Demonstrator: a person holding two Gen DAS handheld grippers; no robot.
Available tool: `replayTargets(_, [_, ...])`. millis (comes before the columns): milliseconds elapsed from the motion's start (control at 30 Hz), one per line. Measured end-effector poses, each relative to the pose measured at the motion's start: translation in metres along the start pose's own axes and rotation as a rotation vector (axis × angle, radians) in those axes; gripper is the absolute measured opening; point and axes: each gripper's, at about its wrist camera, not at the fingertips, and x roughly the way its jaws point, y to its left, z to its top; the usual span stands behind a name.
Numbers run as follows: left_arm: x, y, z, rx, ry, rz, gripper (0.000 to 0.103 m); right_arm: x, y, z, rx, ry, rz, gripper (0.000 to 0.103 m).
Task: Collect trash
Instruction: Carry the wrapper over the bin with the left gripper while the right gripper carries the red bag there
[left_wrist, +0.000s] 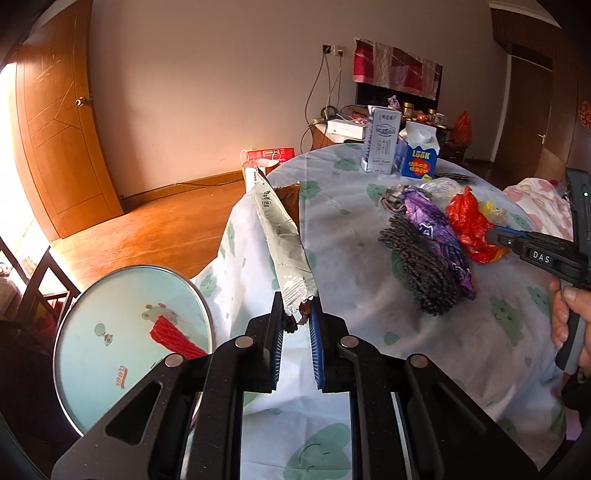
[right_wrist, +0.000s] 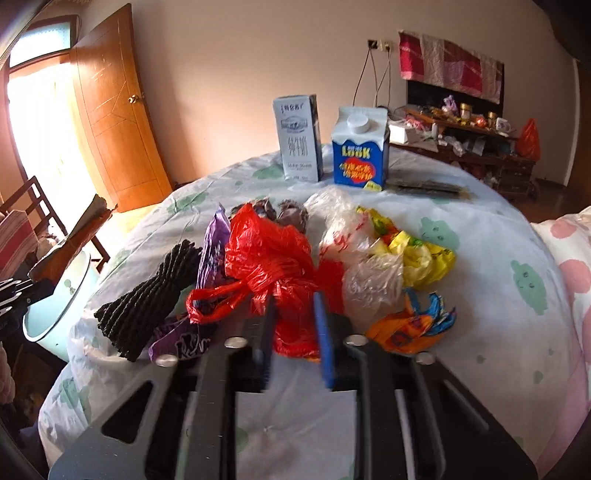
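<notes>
My left gripper (left_wrist: 297, 314) is shut on the torn end of a long silver and brown snack wrapper (left_wrist: 284, 236), which sticks up over the table's left edge. Just left of it stands a light-blue trash bin (left_wrist: 110, 302) with a red ribbed piece (left_wrist: 177, 338) inside. My right gripper (right_wrist: 295, 321) is shut on a crumpled red plastic bag (right_wrist: 266, 251) in the trash pile on the table. In the left wrist view the right gripper (left_wrist: 493, 236), held by a hand, reaches that red bag (left_wrist: 465, 218) from the right.
Around the red bag lie a black foam net (right_wrist: 155, 295), a purple wrapper (right_wrist: 212, 240), clear bags (right_wrist: 343, 221), a yellow bag (right_wrist: 424, 254) and an orange-blue wrapper (right_wrist: 410, 325). Two milk cartons (right_wrist: 299, 136) (right_wrist: 360, 147) stand at the far side of the cloth-covered table (right_wrist: 480, 258).
</notes>
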Motion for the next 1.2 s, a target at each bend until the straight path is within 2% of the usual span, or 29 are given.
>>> replayTargets(67, [-0.002, 0.012, -0.003, -0.015, 0.0, 0.019, 0.013, -0.005, 0.006, 0.0, -0.037, -0.025, -0.005, 0.007])
replayTargets(233, [-0.012, 0.038, -0.008, -0.043, -0.007, 0.06, 0.013, -0.021, 0.031, 0.008, -0.104, -0.1, -0.016, 0.007])
replayTargets(367, [-0.02, 0.056, -0.013, -0.07, -0.01, 0.085, 0.013, -0.019, 0.056, 0.018, -0.157, -0.132, 0.013, 0.007])
replayTargets(667, [-0.027, 0.084, -0.021, -0.11, -0.012, 0.139, 0.013, 0.003, 0.122, 0.044, -0.227, -0.145, 0.14, 0.007])
replayTargets(933, [-0.031, 0.107, -0.026, -0.142, -0.007, 0.189, 0.013, 0.022, 0.17, 0.055, -0.319, -0.136, 0.183, 0.007])
replayTargets(1200, [-0.033, 0.12, -0.031, -0.16, 0.001, 0.218, 0.013, 0.04, 0.199, 0.059, -0.362, -0.119, 0.215, 0.007])
